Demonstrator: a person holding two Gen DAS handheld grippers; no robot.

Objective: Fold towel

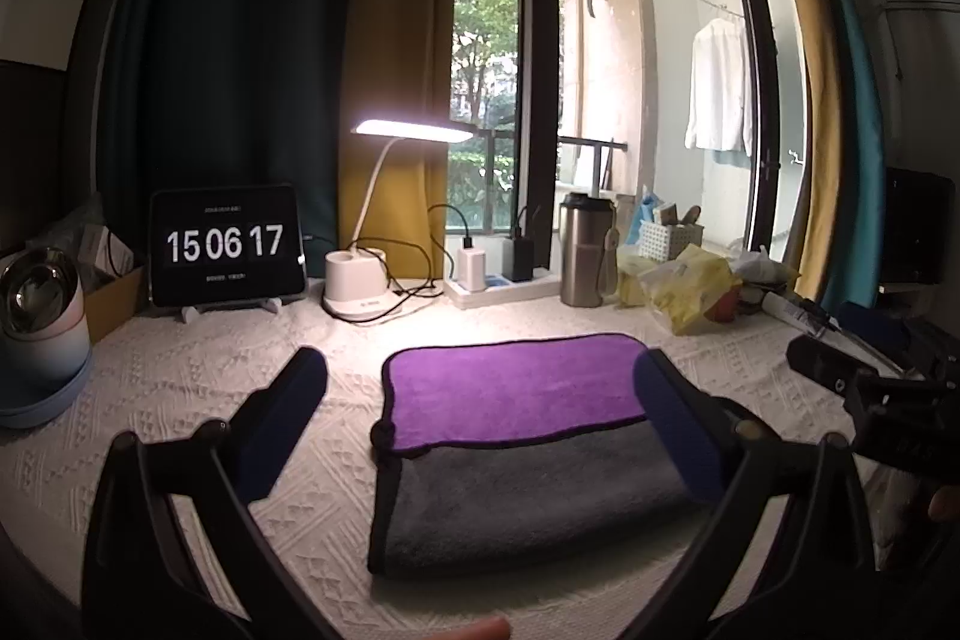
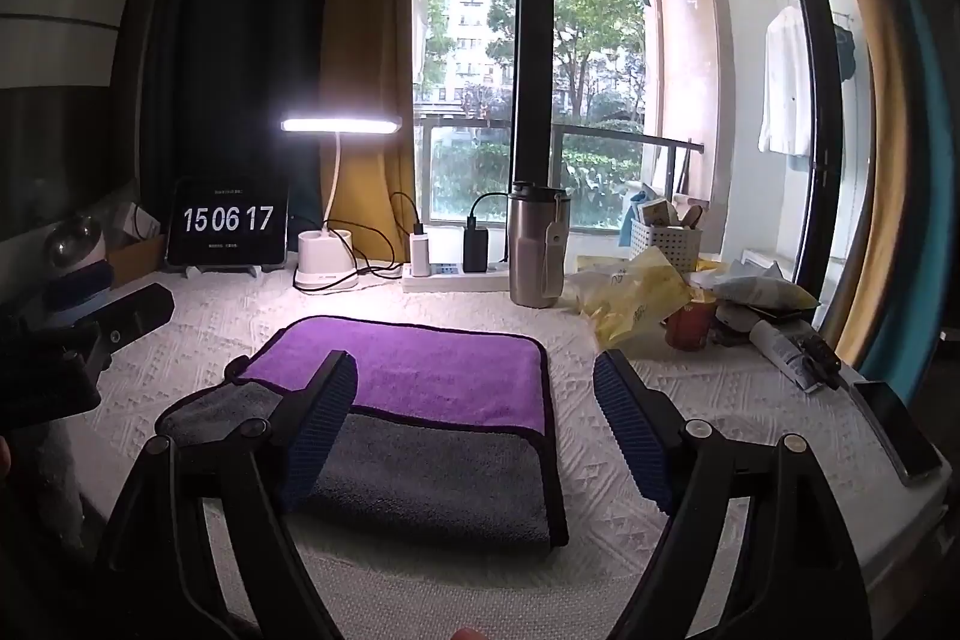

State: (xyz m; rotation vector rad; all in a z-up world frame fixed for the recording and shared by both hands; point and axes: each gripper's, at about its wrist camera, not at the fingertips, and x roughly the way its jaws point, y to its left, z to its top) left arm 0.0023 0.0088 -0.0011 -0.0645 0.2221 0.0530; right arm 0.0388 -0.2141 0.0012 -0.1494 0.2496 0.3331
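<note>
On the white textured cloth [image 1: 180,400], in front of the lit desk lamp [image 1: 414,130], lies the towel [image 1: 516,436], already folded at least once: grey face turned up on the near half, purple face showing on the far half toward the lamp. Left near corner a little bunched and rolled, seen best from the right wrist camera.

Left gripper [image 1: 480,370] hovering just above the towel, blue pads spread wide, nothing between them; its right finger over the towel's right part, its left finger over bare cloth on the left of the lamp line. Right gripper [image 2: 474,376] also spread wide and holding nothing, its left finger above the middle of the towel, its right finger beyond the towel's right edge. Impossible to tell for certain whether any pad touches the fabric.

Probably a pause between folds, or the last check: one fold finished, both tools free. Next move, by judgement: lower each gripper to a near corner, pinch only the upper layers, lift together and carry toward the lamp side, or across for a second fold. Needs equal height on both sides. Bunched left corner may need smoothing first.

Steel tumbler [image 1: 585,250] and clock tablet [image 1: 225,244] well behind, out of the way.
</note>
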